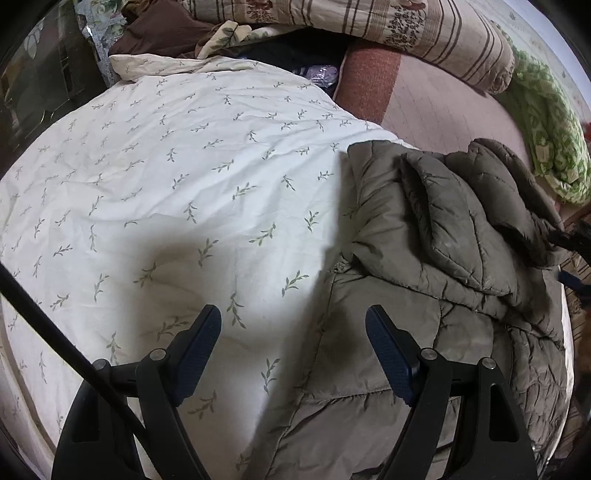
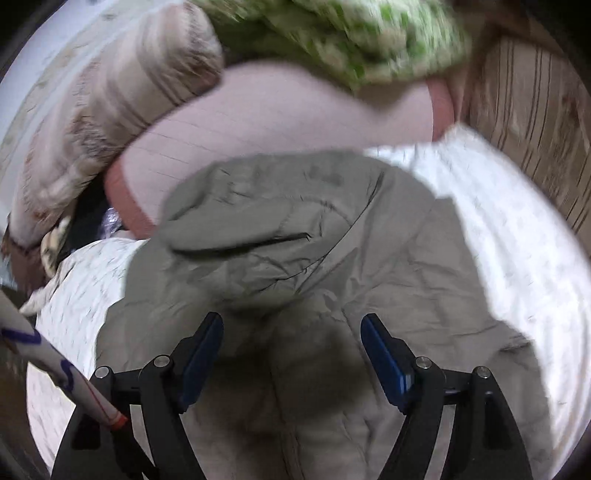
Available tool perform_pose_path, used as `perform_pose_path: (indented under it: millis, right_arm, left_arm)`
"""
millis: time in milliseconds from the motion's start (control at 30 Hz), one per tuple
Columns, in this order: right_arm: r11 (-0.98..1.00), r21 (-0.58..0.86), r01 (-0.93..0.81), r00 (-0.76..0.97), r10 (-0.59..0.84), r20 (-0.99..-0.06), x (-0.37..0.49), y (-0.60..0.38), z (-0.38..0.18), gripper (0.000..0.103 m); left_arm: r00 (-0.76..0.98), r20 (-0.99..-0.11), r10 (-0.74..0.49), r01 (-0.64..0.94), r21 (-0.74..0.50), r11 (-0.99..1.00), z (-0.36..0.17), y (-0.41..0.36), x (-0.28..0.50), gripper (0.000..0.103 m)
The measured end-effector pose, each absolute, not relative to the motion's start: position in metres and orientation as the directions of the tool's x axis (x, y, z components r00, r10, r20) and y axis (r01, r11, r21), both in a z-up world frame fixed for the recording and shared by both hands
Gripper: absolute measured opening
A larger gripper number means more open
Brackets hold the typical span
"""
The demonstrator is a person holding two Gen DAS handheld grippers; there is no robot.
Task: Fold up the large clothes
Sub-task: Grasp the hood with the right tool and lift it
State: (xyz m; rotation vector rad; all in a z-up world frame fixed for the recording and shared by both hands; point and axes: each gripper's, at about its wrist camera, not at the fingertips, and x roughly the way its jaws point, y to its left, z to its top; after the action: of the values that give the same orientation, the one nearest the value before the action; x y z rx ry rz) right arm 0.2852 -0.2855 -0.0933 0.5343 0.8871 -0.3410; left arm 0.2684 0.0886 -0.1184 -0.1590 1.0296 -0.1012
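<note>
An olive-grey quilted puffer jacket (image 1: 424,280) lies on a white bedsheet with a leaf print (image 1: 166,177). A sleeve or flap is folded over its upper part. My left gripper (image 1: 293,321) is open and empty, above the jacket's left edge where it meets the sheet. In the blurred right wrist view the jacket (image 2: 314,240) fills the middle, a zipped pocket showing on it. My right gripper (image 2: 291,328) is open and empty, just above the jacket's lower part.
A striped floral quilt (image 1: 424,33) and a green patterned blanket (image 1: 546,147) lie at the back on a pink mattress cover (image 1: 443,107). Brown and dark clothes (image 1: 159,29) are piled at the back left. A wooden wall (image 2: 535,140) is at the right.
</note>
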Motion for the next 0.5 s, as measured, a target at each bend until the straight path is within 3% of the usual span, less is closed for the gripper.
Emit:
perform_pose_path:
  millis: [67,100,133,167,333,500]
  right_arm:
    - [0.790,0.342,0.509,0.574,-0.015,-0.819,0.301,-0.290,-0.111,0.081]
    - [0.767,0.369,0.525,0.570,0.005,-0.822,0.307,-0.293,-0.119,0.062]
    - [0.744,0.408,0.529,0.576,0.038,-0.817,0.312,-0.295,-0.124,0.025]
    - [0.731,0.440,0.522,0.579,0.074,-0.812,0.314,-0.297,-0.126,0.016]
    - [0.693,0.589,0.416,0.652,0.224,-0.724,0.284,-0.287,-0.096,0.010]
    - [0.733,0.606,0.309,0.668,0.286,-0.687,0.217,-0.255,-0.069,0.009]
  left_arm:
    - [0.507,-0.847,-0.160,0.017,-0.176,0.984,-0.120,0.086,0.269,0.080]
    - [0.505,-0.848,-0.158,0.023,-0.170,0.985,-0.120,0.083,0.269,0.080]
    - [0.506,-0.848,-0.156,0.027,-0.165,0.986,-0.120,0.081,0.269,0.080]
    - [0.507,-0.848,-0.154,0.033,-0.160,0.987,-0.120,0.080,0.268,0.080]
    - [0.516,-0.839,-0.170,0.054,-0.166,0.985,-0.115,0.077,0.264,0.080]
    - [0.522,-0.833,-0.183,0.053,-0.182,0.982,-0.110,0.081,0.259,0.080]
